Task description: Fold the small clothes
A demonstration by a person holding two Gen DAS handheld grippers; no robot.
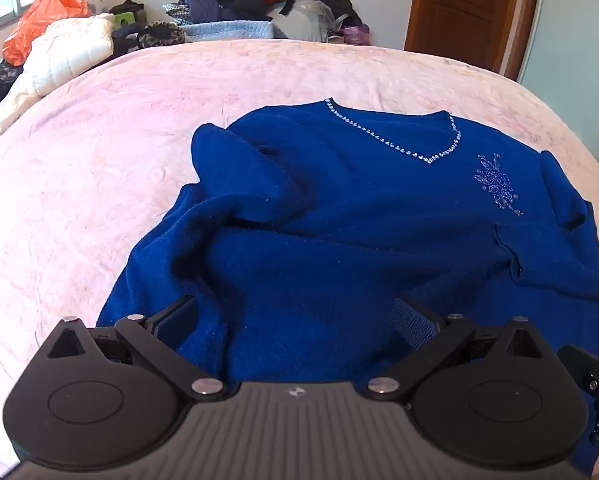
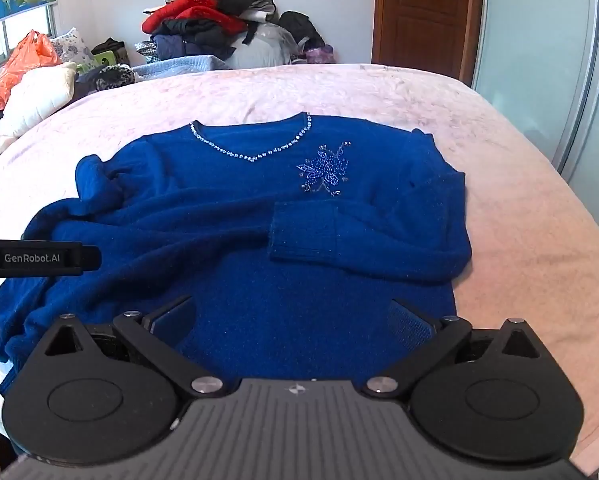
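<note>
A royal-blue sweater [image 2: 239, 216] with a beaded V neckline and a beaded flower lies front up on the pink bed [image 2: 519, 208]; it also shows in the left wrist view [image 1: 359, 208]. Its right sleeve [image 2: 359, 236] is folded across the chest. Its left sleeve [image 1: 235, 176] lies bunched and rumpled at the left side. My left gripper [image 1: 295, 320] is open over the sweater's lower left part, holding nothing. My right gripper [image 2: 295, 320] is open over the sweater's hem area, holding nothing. The left gripper's body [image 2: 39, 258] shows at the left edge of the right wrist view.
A heap of clothes [image 2: 211, 20] is piled beyond the bed's far edge. A white quilted jacket [image 1: 55, 68] and an orange plastic bag [image 1: 43, 16] lie at the far left. A wooden door [image 2: 419, 12] and a glass wardrobe panel [image 2: 539, 60] stand at the right.
</note>
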